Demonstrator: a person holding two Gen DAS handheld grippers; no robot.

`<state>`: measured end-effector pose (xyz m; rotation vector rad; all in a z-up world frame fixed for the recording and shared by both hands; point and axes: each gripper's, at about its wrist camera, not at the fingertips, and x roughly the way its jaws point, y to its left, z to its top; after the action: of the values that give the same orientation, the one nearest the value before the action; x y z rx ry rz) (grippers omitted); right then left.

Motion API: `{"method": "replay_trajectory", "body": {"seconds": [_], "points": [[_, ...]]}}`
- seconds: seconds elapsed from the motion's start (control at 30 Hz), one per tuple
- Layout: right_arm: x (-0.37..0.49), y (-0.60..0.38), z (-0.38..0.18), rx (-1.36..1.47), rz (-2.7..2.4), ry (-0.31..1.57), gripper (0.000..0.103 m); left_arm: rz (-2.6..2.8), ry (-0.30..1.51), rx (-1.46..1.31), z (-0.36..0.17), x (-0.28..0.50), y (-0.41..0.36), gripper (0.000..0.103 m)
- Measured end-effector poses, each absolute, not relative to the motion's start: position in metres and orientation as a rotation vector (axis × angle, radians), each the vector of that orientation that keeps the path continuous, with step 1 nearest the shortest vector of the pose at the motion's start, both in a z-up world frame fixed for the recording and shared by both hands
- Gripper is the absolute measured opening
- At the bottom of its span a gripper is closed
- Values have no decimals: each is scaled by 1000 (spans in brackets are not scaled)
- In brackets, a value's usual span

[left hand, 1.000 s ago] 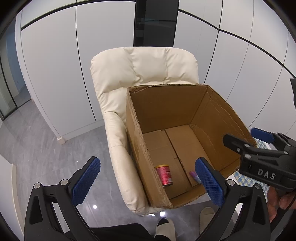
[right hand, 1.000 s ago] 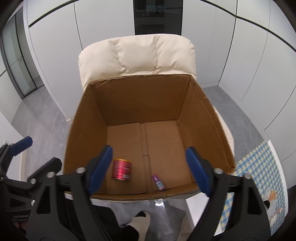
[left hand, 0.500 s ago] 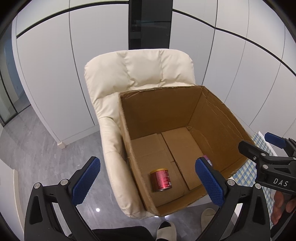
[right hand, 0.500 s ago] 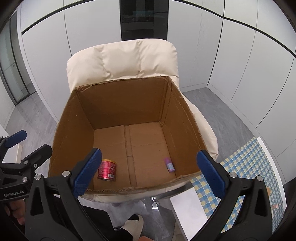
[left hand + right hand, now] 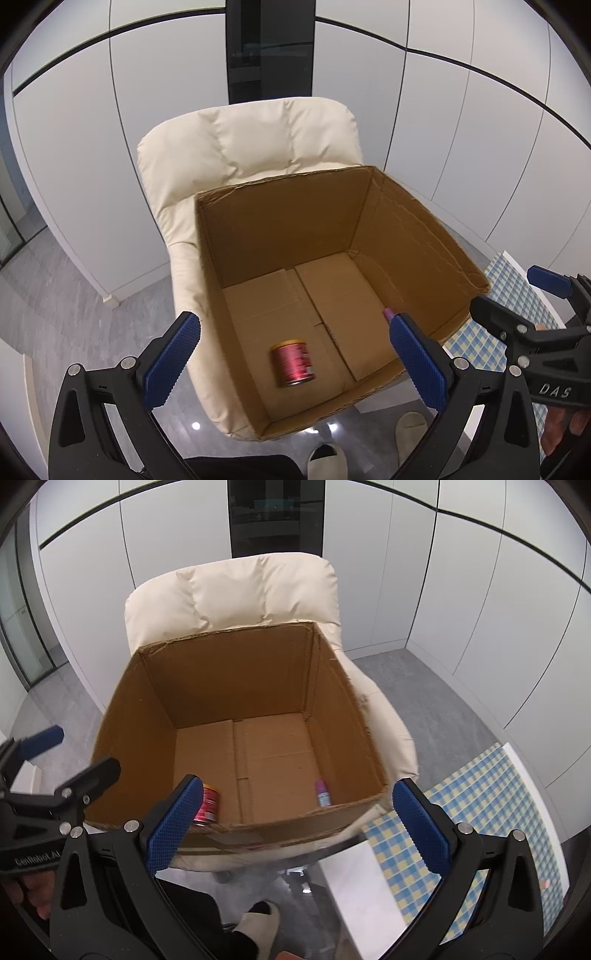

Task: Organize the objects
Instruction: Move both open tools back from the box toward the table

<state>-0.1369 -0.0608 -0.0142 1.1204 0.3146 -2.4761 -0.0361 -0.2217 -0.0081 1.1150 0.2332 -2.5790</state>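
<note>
An open cardboard box [image 5: 280,236] sits on the seat of a cream padded chair [image 5: 243,136], its top flaps out of sight and its floor made of two folded flaps meeting at a centre seam. Inside it a red can with a gold rim [image 5: 292,363] lies on its side on the floor near the front wall, left of the seam, and a small pink-capped bottle [image 5: 323,794] lies well apart from it, close to the right wall and front edge. The left gripper [image 5: 295,363] hangs above the box's front with its blue-padded jaws spread wide and nothing between them. The right gripper [image 5: 297,821] hangs over the front rim, likewise empty; its jaws have just been opening and now stand fully apart. A blue and yellow checked cloth [image 5: 476,805] covers a surface to the right of the chair, and slippered feet [image 5: 327,461] stand on the grey floor below. Compared with a second ago, both views have slid sideways: the box now sits further left in the right wrist view, more of the checked cloth shows, and the can and bottle lie in the same places on the box floor
</note>
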Motion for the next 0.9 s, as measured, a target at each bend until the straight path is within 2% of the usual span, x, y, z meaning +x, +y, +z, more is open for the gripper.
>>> {"method": "replay_trajectory", "body": {"seconds": [0.9], "points": [[-134, 17, -12, 1185, -2585, 262, 103, -2681, 157, 1164, -8, -69, -161, 102]]}}
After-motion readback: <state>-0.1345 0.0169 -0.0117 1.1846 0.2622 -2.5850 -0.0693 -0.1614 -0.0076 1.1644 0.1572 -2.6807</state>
